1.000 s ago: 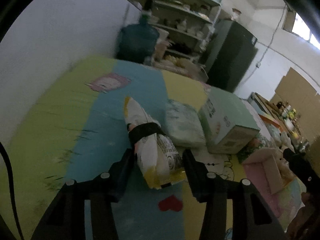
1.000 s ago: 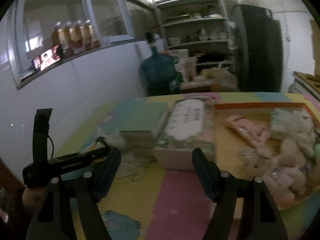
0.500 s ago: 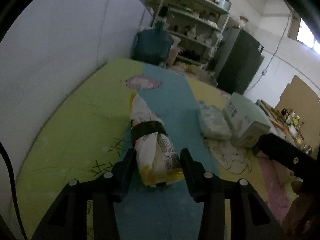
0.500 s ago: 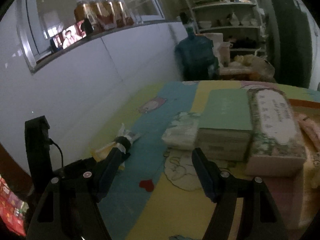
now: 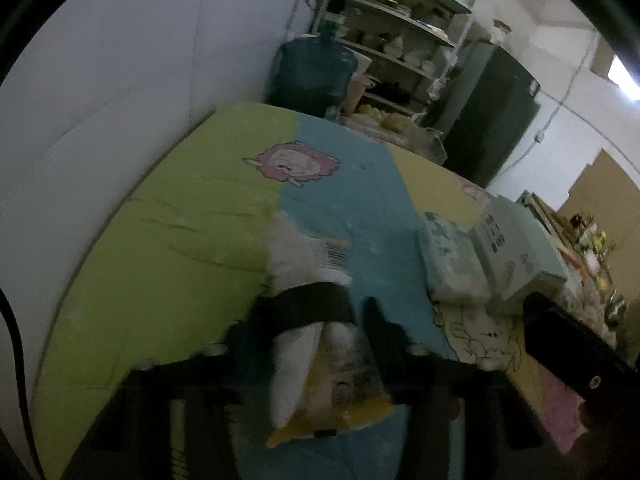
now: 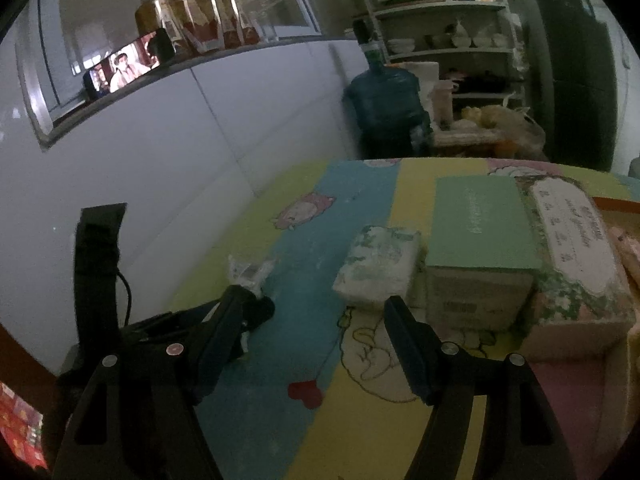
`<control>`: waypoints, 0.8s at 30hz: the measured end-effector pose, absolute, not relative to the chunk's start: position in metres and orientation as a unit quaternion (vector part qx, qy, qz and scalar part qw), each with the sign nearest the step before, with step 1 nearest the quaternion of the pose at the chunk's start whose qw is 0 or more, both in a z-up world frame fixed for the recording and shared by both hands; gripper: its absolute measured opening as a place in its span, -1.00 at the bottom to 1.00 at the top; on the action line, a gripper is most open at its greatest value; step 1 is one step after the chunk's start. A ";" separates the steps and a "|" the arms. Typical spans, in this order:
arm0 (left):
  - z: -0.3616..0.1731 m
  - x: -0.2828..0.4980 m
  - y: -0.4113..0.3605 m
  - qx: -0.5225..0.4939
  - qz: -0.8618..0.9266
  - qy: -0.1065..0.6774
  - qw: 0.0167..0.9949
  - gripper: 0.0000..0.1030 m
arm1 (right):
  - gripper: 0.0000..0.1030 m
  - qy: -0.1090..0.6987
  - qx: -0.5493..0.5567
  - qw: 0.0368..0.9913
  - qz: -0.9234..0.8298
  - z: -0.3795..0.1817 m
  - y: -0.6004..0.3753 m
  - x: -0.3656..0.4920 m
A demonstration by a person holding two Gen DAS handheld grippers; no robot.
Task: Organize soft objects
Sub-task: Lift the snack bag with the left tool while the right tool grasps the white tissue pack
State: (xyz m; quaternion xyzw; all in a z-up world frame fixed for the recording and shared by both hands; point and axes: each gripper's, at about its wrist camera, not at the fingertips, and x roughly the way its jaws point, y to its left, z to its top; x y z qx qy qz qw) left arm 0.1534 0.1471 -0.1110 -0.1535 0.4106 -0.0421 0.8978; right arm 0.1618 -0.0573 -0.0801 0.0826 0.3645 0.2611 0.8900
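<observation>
My left tongs [image 5: 312, 336] are clamped on a white-and-yellow packet [image 5: 328, 384] with a black band around its middle; it sits between the fingers over the green and blue stripes of the surface [image 5: 168, 248]. My right tongs [image 6: 320, 320] are spread wide and hold nothing, hovering over the blue and yellow stripes. A soft tissue pack [image 6: 378, 266] lies just ahead, touching a green box [image 6: 480, 236] with a floral box [image 6: 576, 256] beside that.

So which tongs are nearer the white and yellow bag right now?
Left. The left tongs are shut on the bag, one finger each side. The right tongs are open, off to its right.
</observation>
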 end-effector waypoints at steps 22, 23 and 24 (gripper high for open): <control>-0.101 0.141 0.178 -0.232 -0.044 0.325 0.916 -0.22 | 0.45 0.416 -0.068 0.902 0.098 -0.105 0.002 0.224; -0.101 0.140 0.179 -0.233 -0.044 0.323 0.916 -0.22 | 0.45 0.421 -0.068 0.899 0.095 -0.109 0.001 0.227; -0.101 0.139 0.179 -0.235 -0.045 0.320 0.917 -0.22 | 0.45 0.426 -0.067 0.898 0.092 -0.112 0.001 0.229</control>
